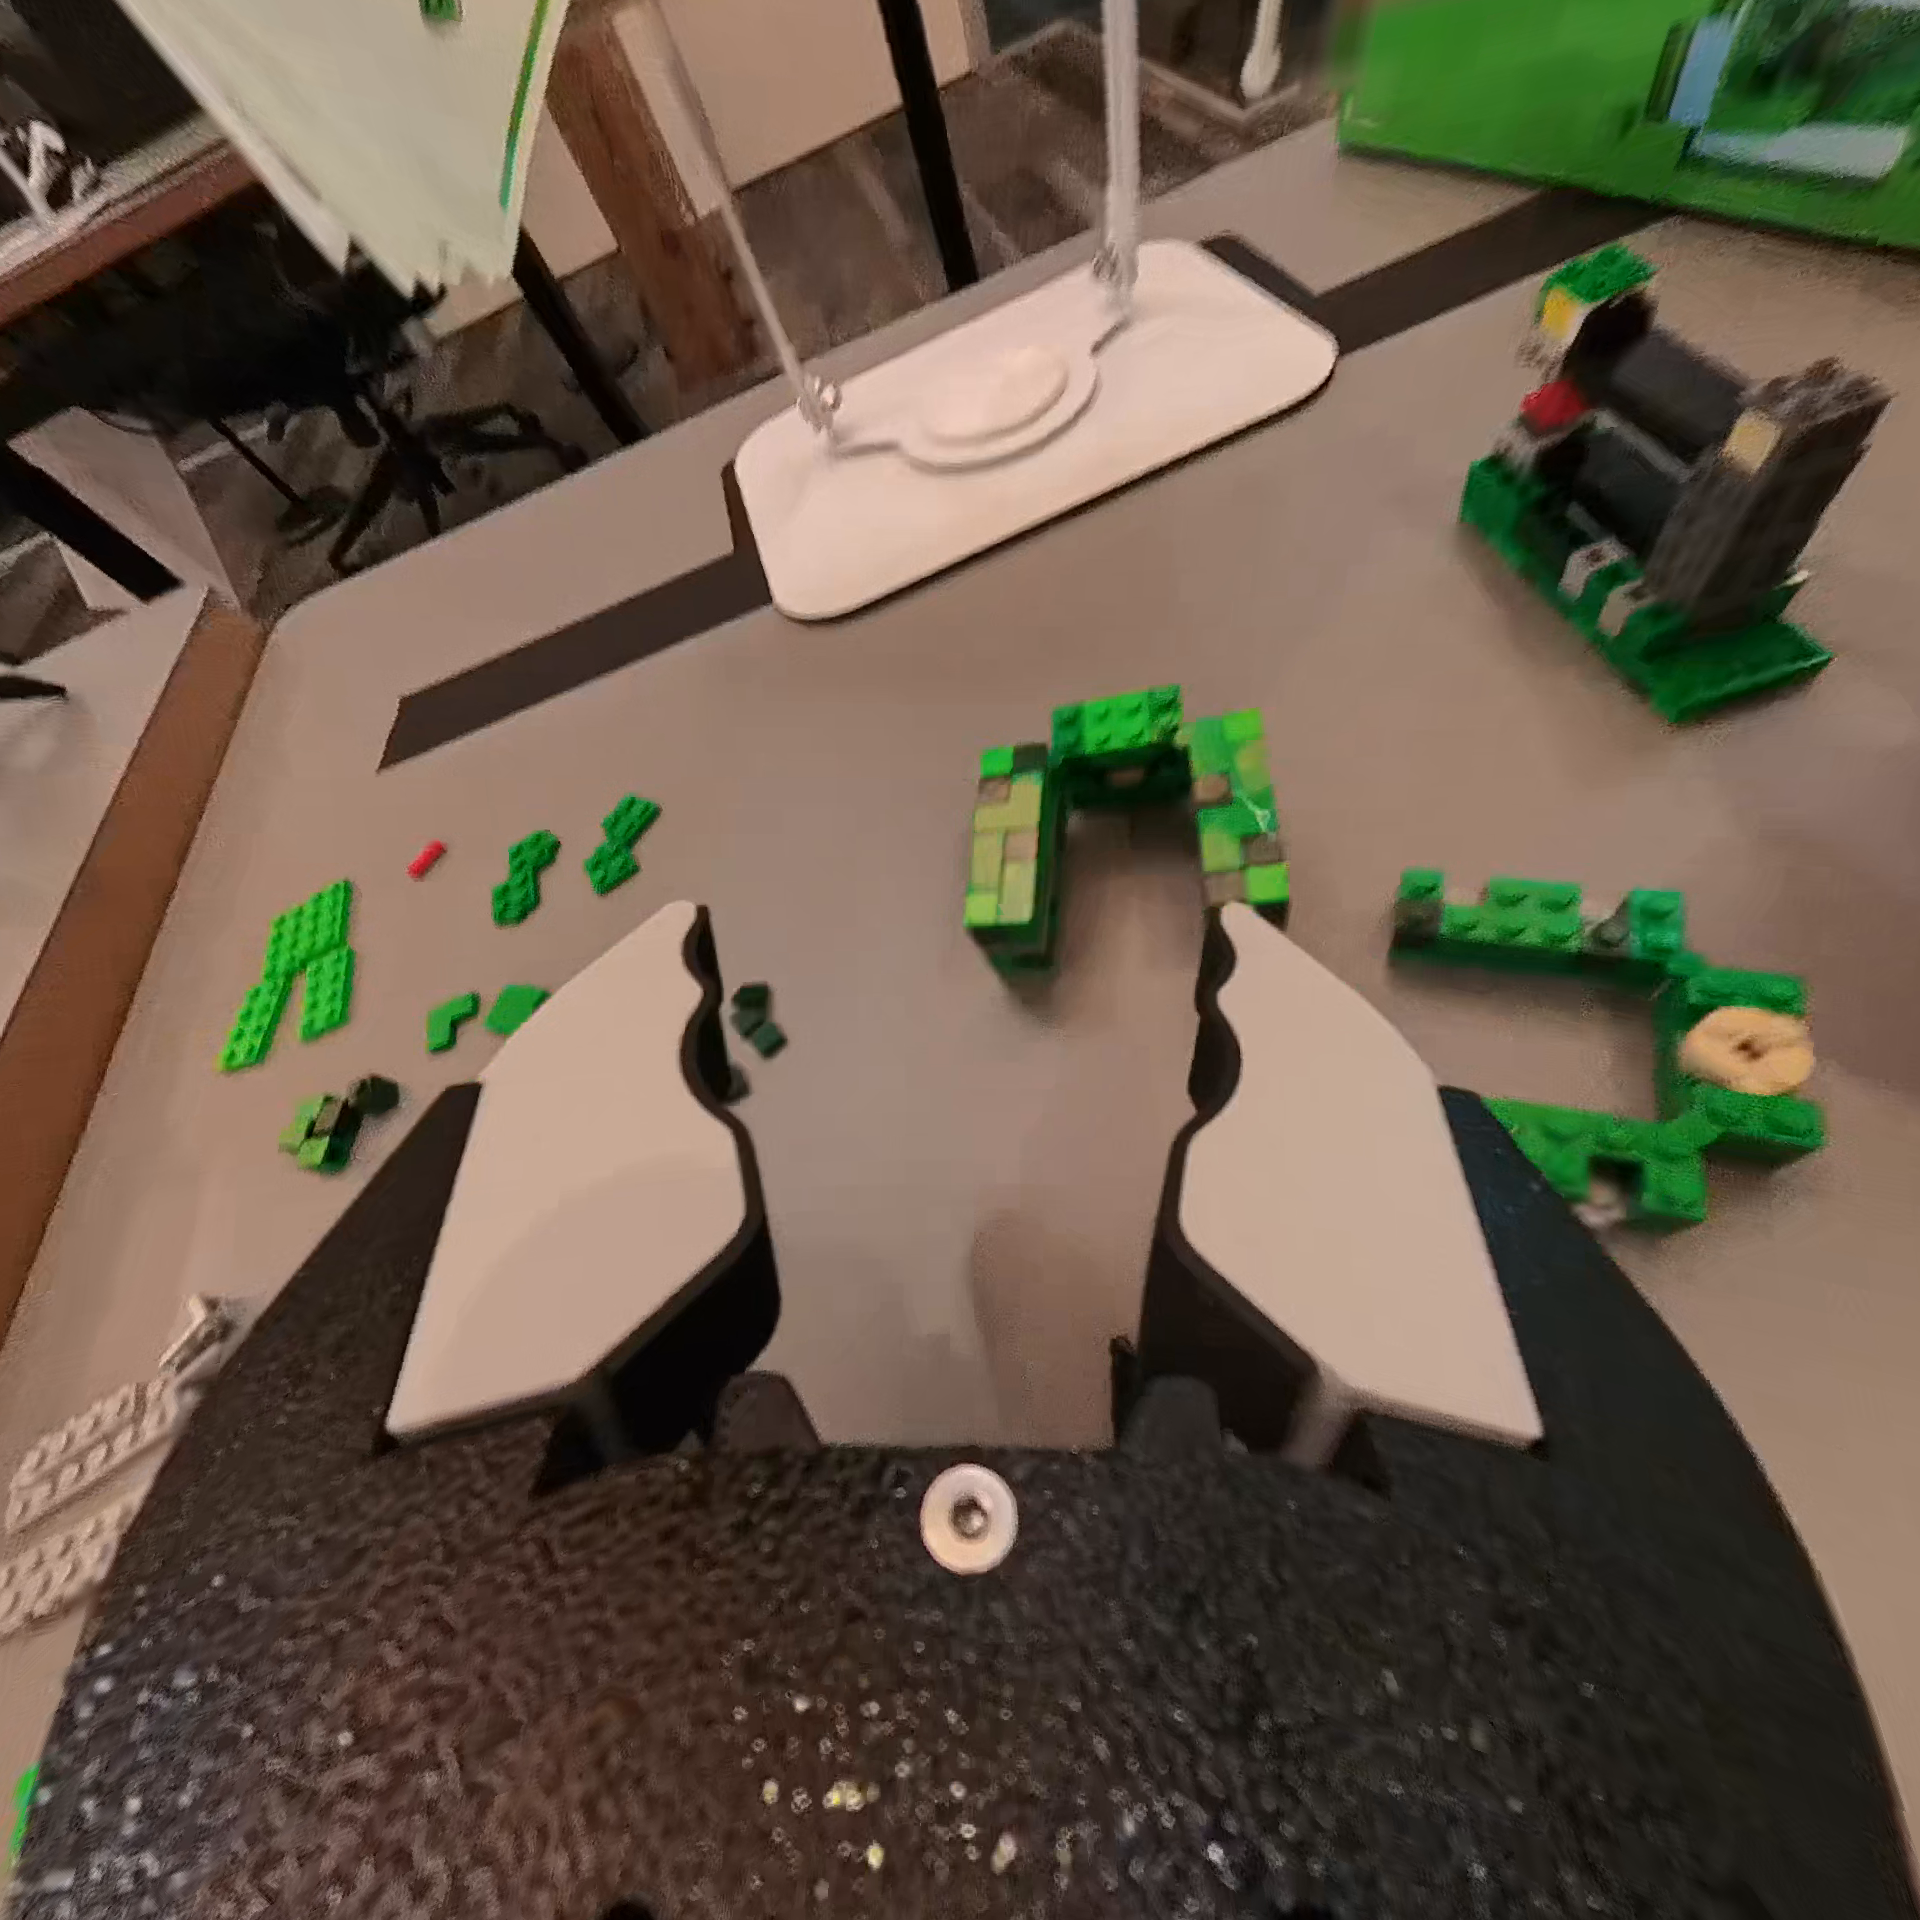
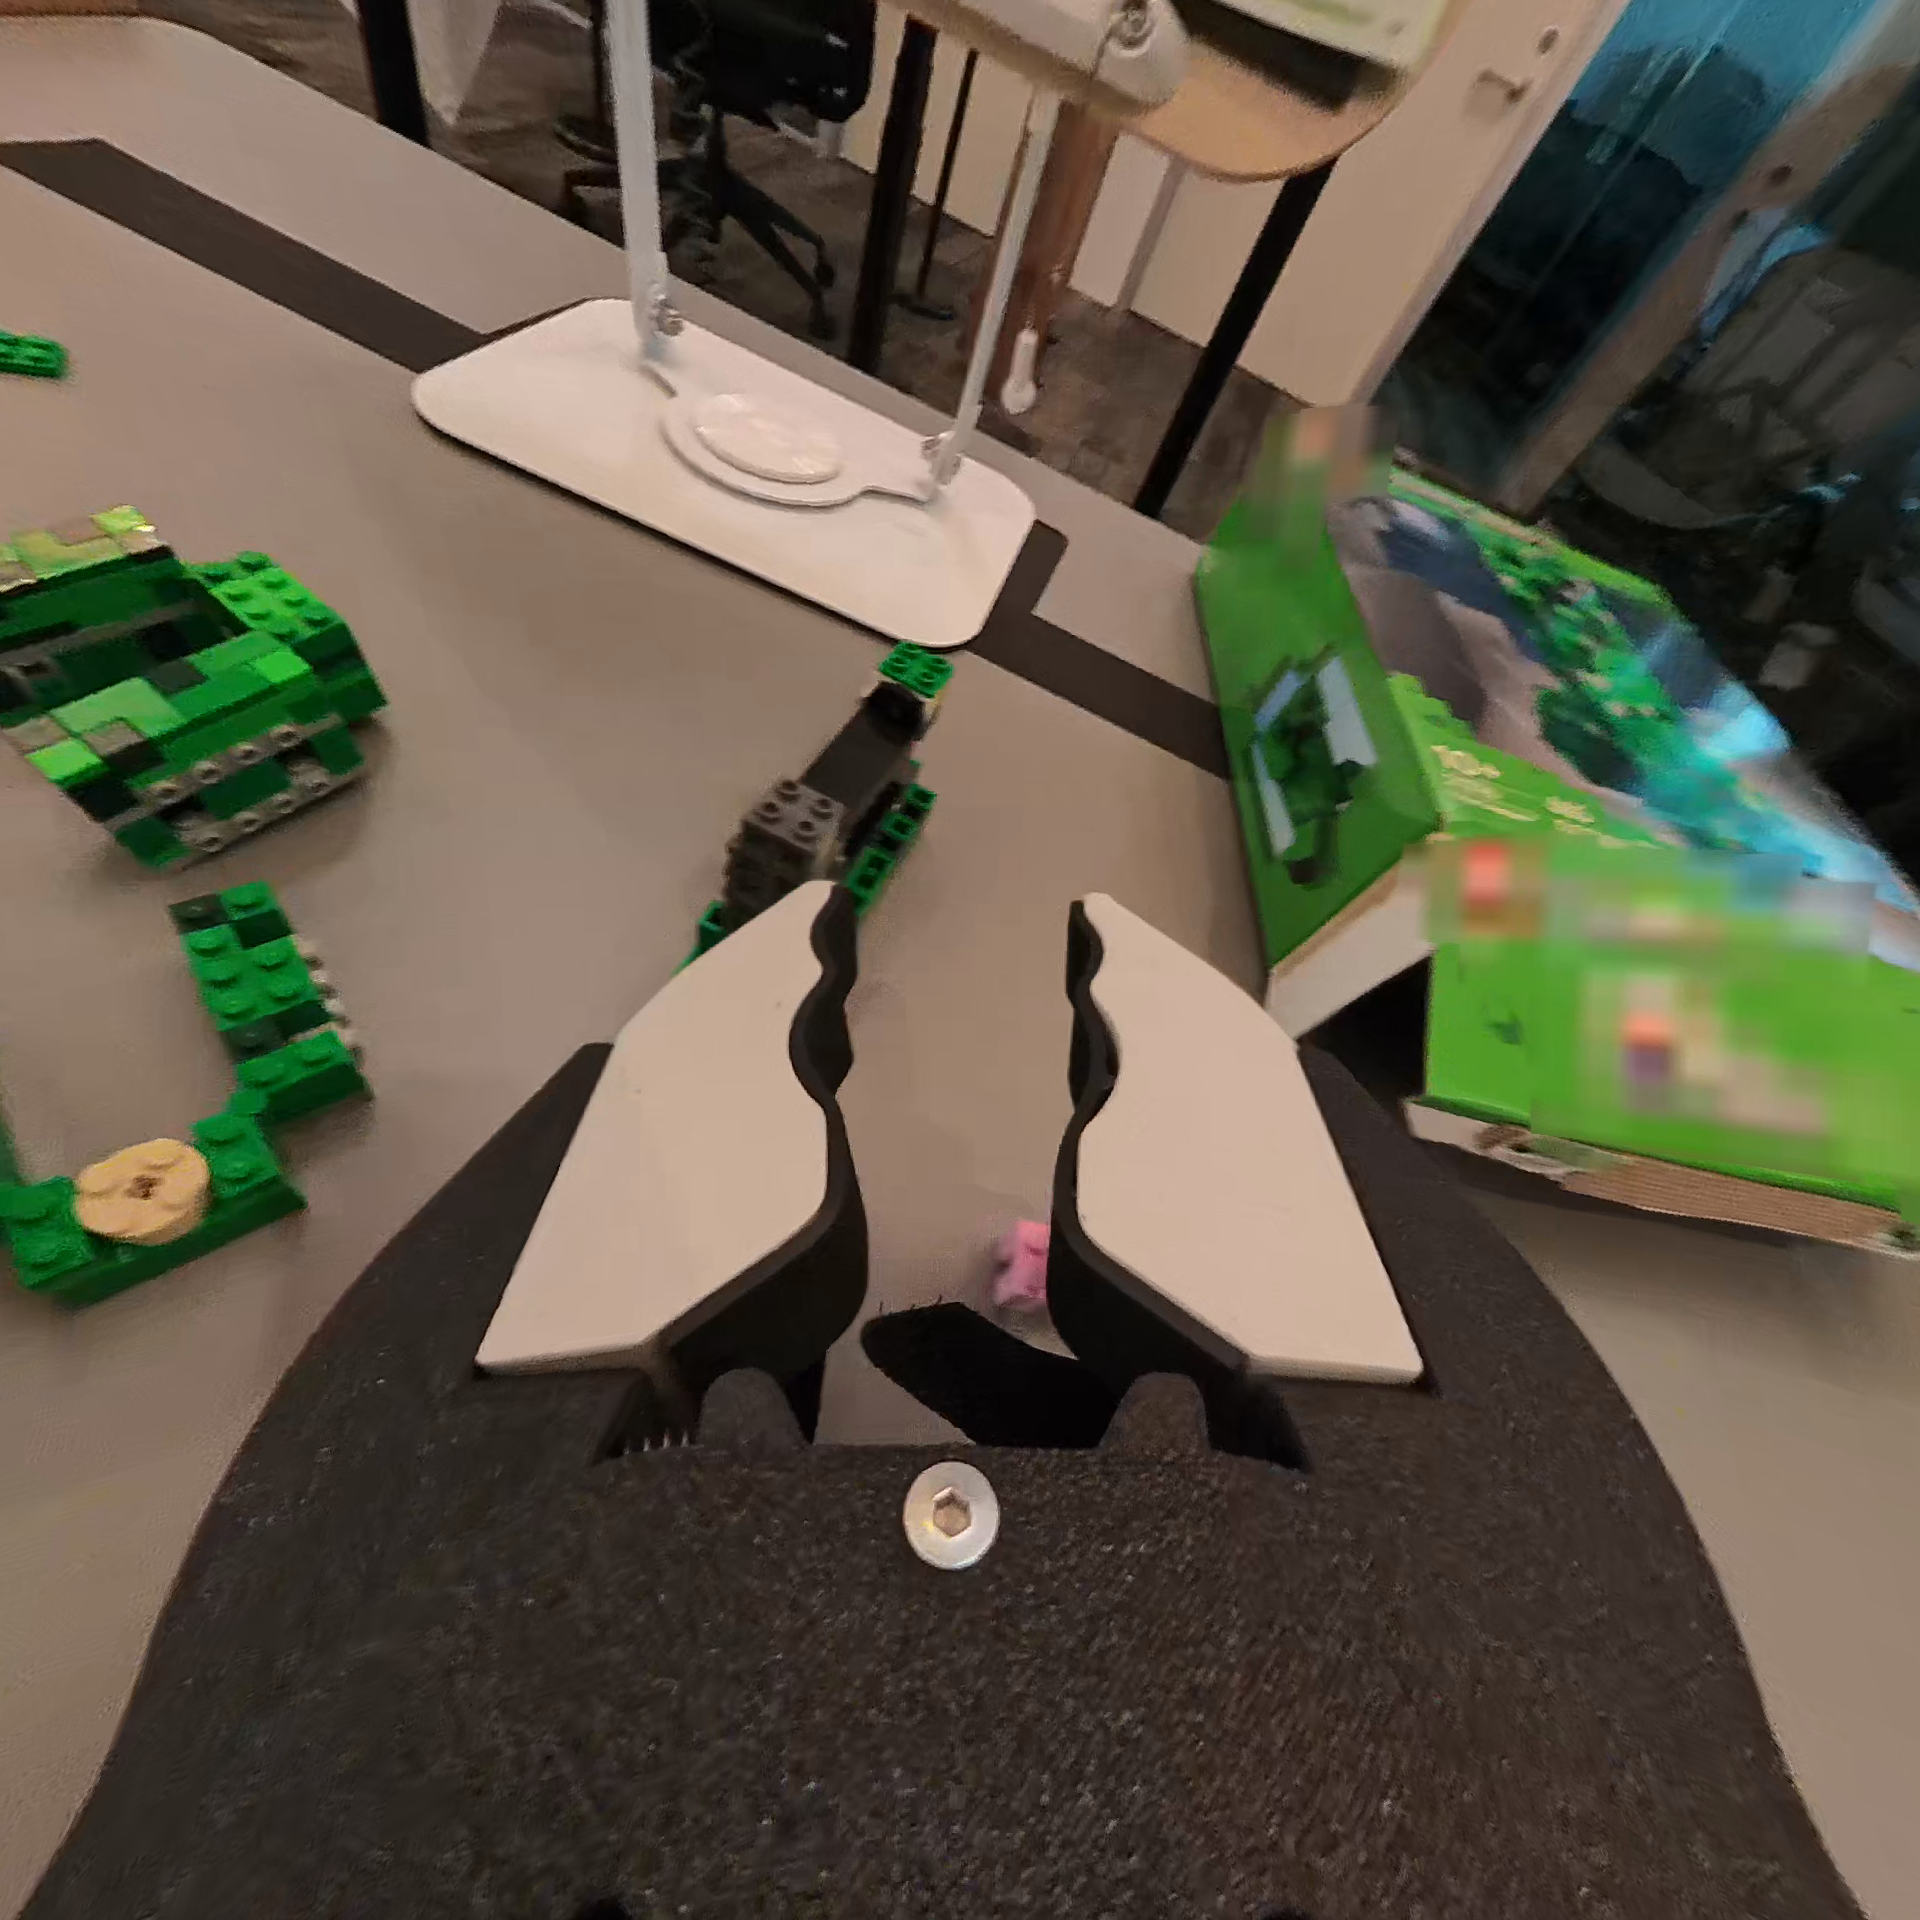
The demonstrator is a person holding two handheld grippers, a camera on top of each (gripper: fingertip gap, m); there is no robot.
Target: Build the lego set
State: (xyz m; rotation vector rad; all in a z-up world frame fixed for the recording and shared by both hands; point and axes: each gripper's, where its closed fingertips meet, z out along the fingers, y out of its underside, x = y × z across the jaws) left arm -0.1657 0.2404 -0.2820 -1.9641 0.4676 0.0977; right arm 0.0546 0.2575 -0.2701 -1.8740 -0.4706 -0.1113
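both grippers are hanging over the table (image 1: 883, 1039) with fingers apart, holding nothing: left gripper (image 1: 956, 920) facing the green arch (image 1: 1127, 810), right gripper (image 2: 961, 904) beside the box (image 2: 1558, 831), a pink piece (image 2: 1018, 1262) lying beneath it.

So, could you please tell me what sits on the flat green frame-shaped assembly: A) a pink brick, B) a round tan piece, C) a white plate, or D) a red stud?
B: a round tan piece rests on the corner of the flat green frame-shaped assembly, seen in both wrist views.
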